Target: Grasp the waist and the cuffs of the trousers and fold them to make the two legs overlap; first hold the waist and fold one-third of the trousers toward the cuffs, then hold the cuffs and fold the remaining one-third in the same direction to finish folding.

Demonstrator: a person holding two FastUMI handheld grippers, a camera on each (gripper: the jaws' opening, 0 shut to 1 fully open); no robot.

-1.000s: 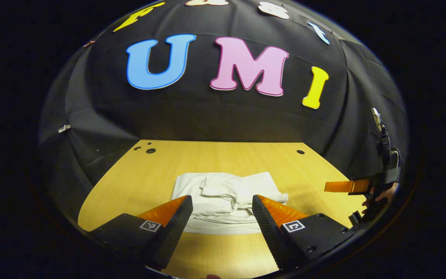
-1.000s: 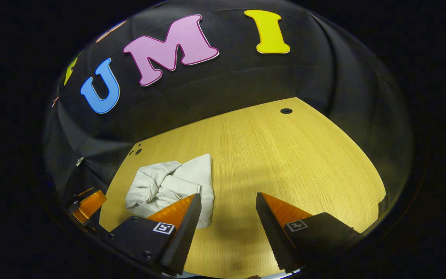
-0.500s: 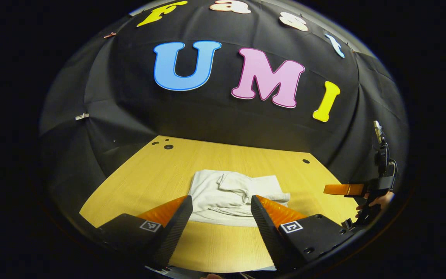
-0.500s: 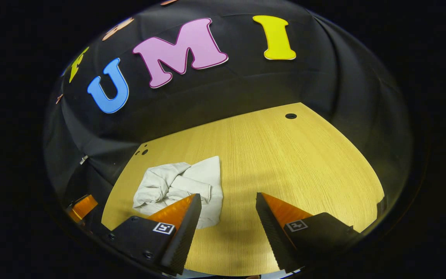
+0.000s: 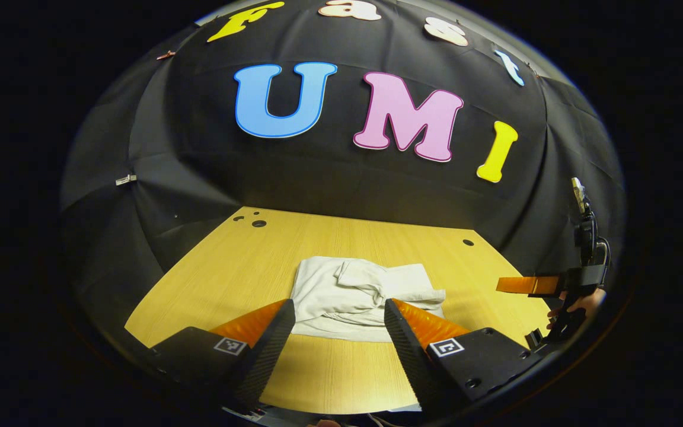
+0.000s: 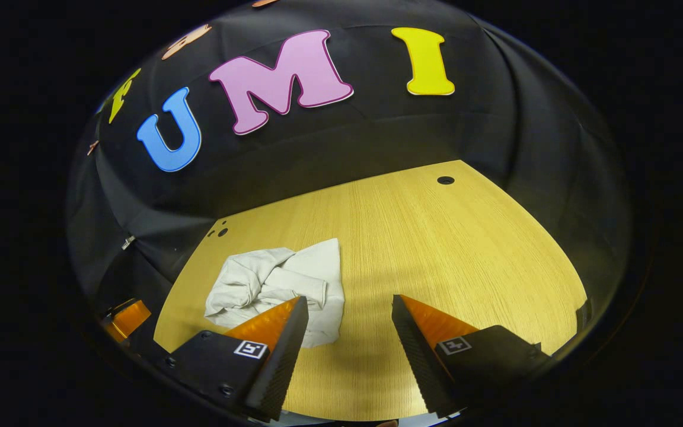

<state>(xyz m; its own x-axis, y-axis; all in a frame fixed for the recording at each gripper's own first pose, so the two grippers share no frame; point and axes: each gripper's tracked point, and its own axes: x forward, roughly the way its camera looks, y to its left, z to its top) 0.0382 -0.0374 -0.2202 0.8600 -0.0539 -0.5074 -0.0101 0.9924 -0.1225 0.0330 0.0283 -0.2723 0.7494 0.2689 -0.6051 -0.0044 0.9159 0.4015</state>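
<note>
Trousers (image 5: 359,293) folded on table (image 5: 223,267), no label.

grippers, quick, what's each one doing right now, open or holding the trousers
Left gripper: open, holding nothing, hovering over the near edge of the trousers.
Right gripper: open, holding nothing, above the bare table beside the trousers.

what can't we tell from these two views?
- Trousers: waist and cuffs can't be told apart in the bundle, in either view.
- Their near edge: left gripper view, hidden behind the left gripper's fingers.
- Right gripper: left gripper view, small at the rim, opening unreadable there.
- Table front edge: cut off at the bottom.
</note>
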